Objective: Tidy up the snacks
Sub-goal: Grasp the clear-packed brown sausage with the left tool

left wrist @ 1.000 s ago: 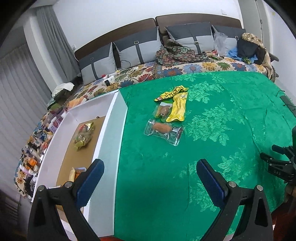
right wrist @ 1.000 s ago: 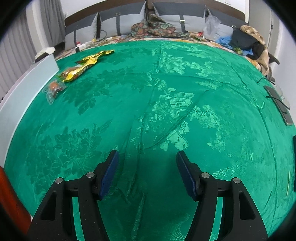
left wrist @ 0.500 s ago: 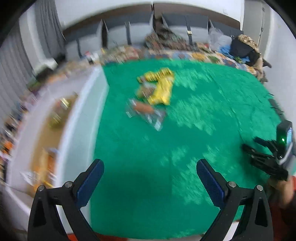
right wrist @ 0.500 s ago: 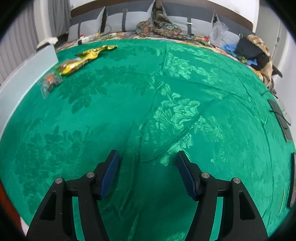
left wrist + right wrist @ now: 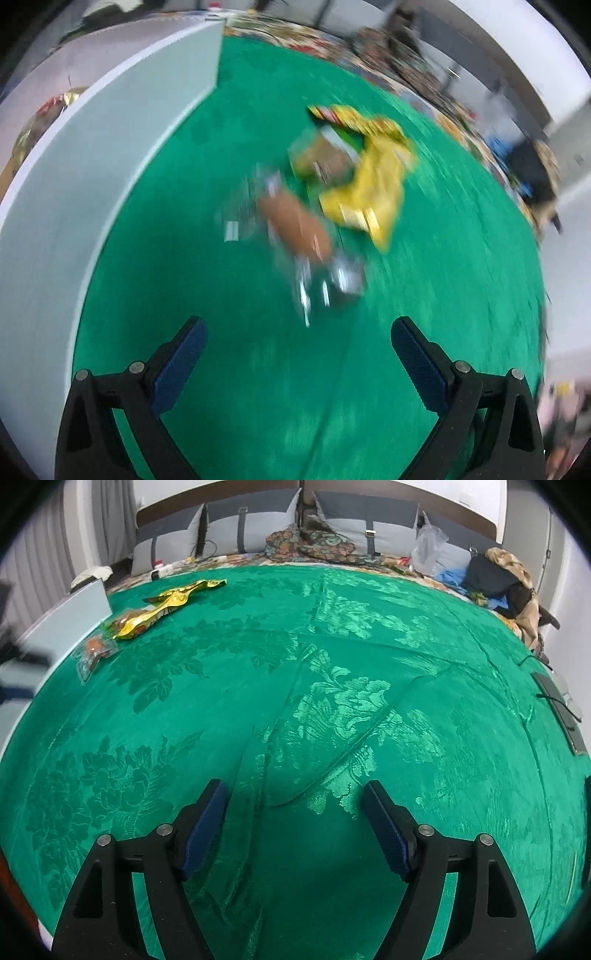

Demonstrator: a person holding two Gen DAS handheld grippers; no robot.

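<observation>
A bed under a green floral cover; grey pillows line its headboard, a patterned cloth and heaped clothes lie behind

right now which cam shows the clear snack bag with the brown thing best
Right wrist view: the clear snack bag is small and at the far left, but sharp. Left wrist view shows it closer and larger, yet badly motion-blurred.

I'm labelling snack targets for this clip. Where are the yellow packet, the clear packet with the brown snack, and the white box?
yellow packet (image 5: 373, 184), left wrist view, middle of its wrapper.
clear packet (image 5: 295, 225), left wrist view, on the brown snack inside.
white box (image 5: 92, 177), left wrist view, its near wall.
</observation>
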